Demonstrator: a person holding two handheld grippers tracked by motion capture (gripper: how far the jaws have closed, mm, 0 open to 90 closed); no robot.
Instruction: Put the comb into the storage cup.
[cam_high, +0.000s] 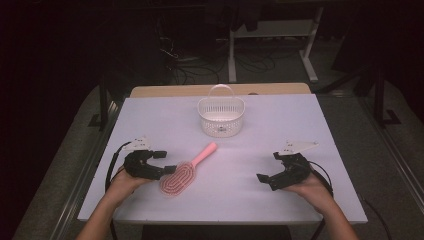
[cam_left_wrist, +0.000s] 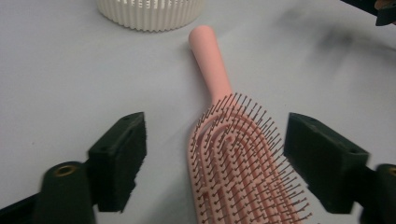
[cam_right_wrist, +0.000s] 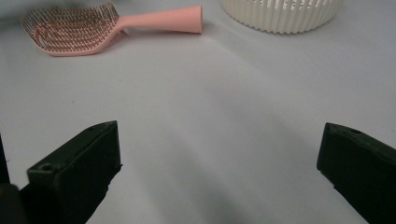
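Observation:
A pink hairbrush (cam_high: 186, 172) lies bristles-up on the white table (cam_high: 285, 125), its handle pointing toward the white basket (cam_high: 221, 117). My left gripper (cam_high: 166, 161) sits at the brush's head end. In the left gripper view the bristled head (cam_left_wrist: 238, 158) lies between the two black pads (cam_left_wrist: 122, 156), which stand apart from it: the left gripper (cam_left_wrist: 215, 140) is open. My right gripper (cam_high: 268, 167) rests on the table's right side, open, with bare table between its jaws (cam_right_wrist: 219, 135). From there the hairbrush (cam_right_wrist: 93, 23) and basket (cam_right_wrist: 280, 14) lie farther off.
The basket's ribbed wall (cam_left_wrist: 149, 14) stands just beyond the brush handle's tip; its handle arches upright over it. A wooden strip (cam_high: 165, 91) borders the table's far edge. Dark floor with cables and frame legs lies behind. Both forearms come in from the near edge.

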